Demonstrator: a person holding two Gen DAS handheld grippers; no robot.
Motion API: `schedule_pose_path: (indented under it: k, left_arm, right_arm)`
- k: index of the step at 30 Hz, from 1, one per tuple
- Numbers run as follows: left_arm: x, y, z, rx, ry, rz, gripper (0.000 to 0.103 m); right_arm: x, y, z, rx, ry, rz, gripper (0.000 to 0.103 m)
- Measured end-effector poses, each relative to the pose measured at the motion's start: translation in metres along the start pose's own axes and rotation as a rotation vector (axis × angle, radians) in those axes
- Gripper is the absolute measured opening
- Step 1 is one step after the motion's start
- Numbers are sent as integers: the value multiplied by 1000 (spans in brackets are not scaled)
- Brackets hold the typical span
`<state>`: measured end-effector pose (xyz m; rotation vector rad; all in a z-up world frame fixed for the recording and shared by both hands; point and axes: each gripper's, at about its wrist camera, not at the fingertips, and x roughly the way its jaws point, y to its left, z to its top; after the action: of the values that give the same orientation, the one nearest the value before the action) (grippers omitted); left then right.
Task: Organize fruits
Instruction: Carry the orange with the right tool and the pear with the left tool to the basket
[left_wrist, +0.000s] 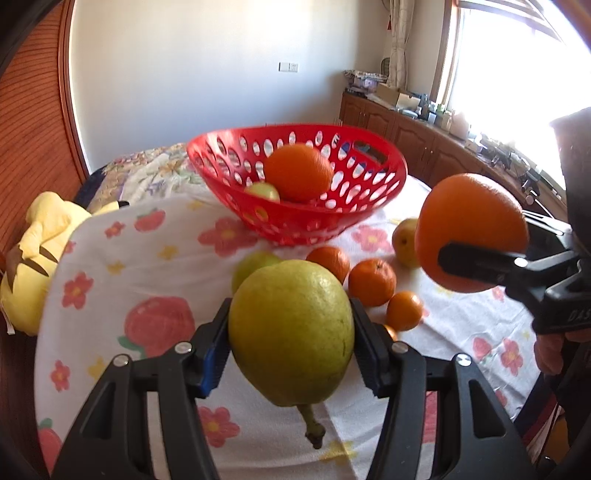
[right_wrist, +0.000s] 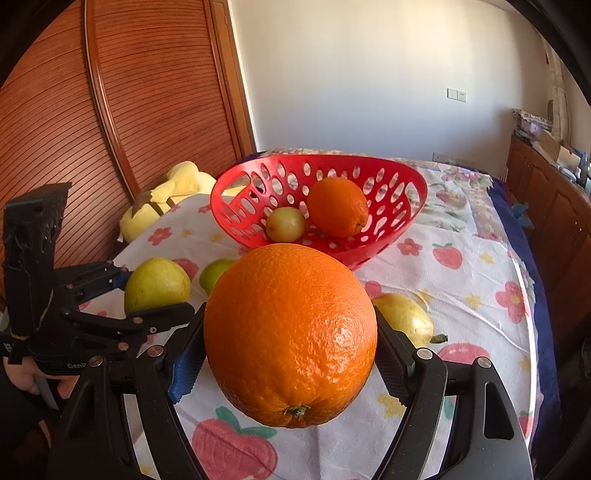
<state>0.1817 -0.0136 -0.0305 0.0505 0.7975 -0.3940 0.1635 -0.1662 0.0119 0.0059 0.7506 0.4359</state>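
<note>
Green pear (left_wrist: 291, 332) sits clamped between the left gripper (left_wrist: 291, 350) fingers, low centre of the frame; right gripper (right_wrist: 290, 354) fingers squeeze a big orange (right_wrist: 290, 334), hiding the cloth behind; red basket (right_wrist: 406, 177) beyond.

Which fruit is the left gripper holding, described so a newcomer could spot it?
Start at the red basket on the flowered cloth. Nearer the camera, the left gripper clamps a large yellow-green pear. Unlike the loose small oranges beside it, it is lifted, stem down.
</note>
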Motion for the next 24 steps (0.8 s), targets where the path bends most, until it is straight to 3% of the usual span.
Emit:
schedule_pose_path:
  k: [15, 24]
  left_arm:
    - [-32, 1, 41, 36, -79, 7, 58]
    - [-31, 19, 74, 28, -113, 7, 58]
  right_arm:
    - [-26, -4, 51, -37, -80, -8, 82]
    - [-8, -11, 86, -57, -72, 29, 82]
